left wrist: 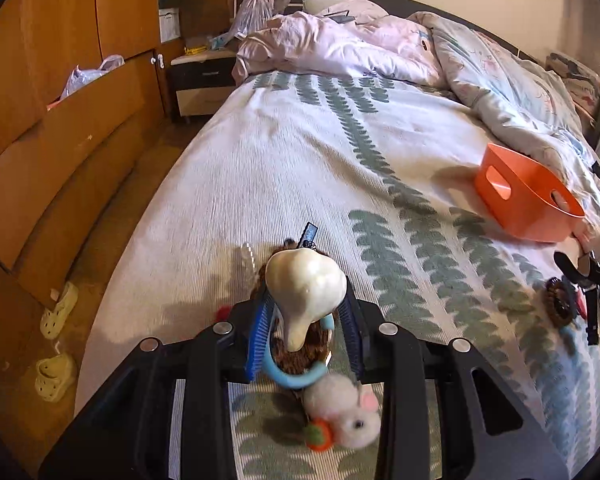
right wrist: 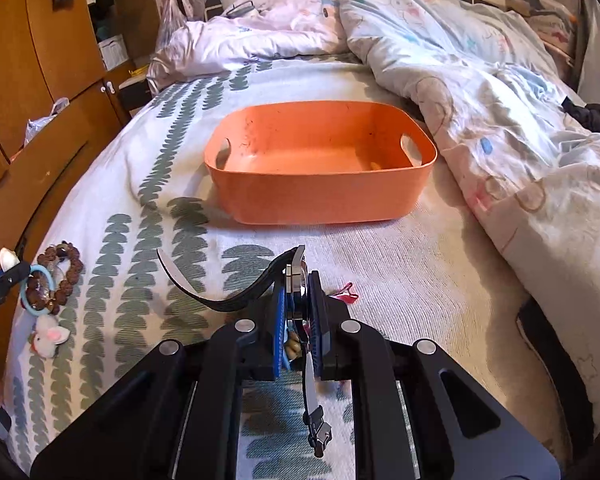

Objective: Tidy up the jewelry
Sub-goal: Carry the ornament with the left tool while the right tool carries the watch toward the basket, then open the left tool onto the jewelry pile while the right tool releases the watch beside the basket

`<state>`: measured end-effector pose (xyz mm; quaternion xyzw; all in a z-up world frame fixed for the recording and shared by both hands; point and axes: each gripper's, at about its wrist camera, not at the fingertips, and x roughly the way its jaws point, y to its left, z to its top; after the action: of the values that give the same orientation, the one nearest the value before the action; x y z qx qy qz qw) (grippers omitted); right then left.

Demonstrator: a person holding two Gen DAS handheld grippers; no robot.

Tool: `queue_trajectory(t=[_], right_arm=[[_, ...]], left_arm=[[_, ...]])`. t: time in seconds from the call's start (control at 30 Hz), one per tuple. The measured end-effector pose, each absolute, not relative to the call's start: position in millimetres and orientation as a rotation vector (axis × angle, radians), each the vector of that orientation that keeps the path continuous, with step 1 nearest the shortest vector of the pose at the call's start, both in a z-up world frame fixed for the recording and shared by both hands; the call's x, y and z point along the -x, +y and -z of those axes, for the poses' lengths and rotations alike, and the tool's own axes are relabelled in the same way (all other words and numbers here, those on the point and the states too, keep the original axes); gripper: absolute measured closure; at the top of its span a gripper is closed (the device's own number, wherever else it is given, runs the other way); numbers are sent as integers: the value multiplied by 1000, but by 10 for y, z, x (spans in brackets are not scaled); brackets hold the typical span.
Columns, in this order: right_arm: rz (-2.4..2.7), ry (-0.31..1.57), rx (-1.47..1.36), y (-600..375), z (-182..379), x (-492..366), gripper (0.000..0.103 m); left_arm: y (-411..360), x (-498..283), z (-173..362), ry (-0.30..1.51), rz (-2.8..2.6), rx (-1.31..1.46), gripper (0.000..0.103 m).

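Left gripper (left wrist: pixel 312 312) grasps a white shell (left wrist: pixel 306 280), right gripper (right wrist: pixel 298 304) a watch (right wrist: pixel 296 280); both need carrying to the orange basket (right wrist: pixel 320 196).

right hand-held gripper (right wrist: pixel 300 304) clamping watch (right wrist: pixel 296 284), orange basket (right wrist: pixel 320 200)

Bedspread (right wrist: pixel 400 264) between my right jaws and orange basket (right wrist: pixel 320 196) lies open, only small red clip (right wrist: pixel 346 293) near. Rumpled duvet (right wrist: pixel 500 128) crowds basket's right side. Wardrobe (left wrist: pixel 40 120) walls bed's left edge.
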<state>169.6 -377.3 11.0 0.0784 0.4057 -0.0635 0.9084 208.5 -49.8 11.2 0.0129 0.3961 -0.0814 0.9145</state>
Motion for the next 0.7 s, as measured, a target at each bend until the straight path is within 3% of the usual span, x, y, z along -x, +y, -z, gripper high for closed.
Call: queue_trajectory(t=[0.13,0.27,0.33,0.4,0.53,0.7], right_arm=[[133,837,-173,-3844,-67,-1687,87],[135,828,-170,-3863,-91,-1657,76],[137,816,-171,-3863,-136,-1603,58],[133,800,-169,-3850,-185,-1549,49],[135,734,-146,-3802,-368,-1357,41],[139,664,-181,-3832,-514,-1154,41]], left_arm=[[-525,-2158,-89,821,174,-20,64],[-524,-2117,-85,807,166,-23,39],[-495,-2083,-123,796,165,-12,36],[-455,-2065,-188,786,163,9,32],[-401,-1994,-335,757,161,33,24],[-353,-1839,-483,717,144,27,22]])
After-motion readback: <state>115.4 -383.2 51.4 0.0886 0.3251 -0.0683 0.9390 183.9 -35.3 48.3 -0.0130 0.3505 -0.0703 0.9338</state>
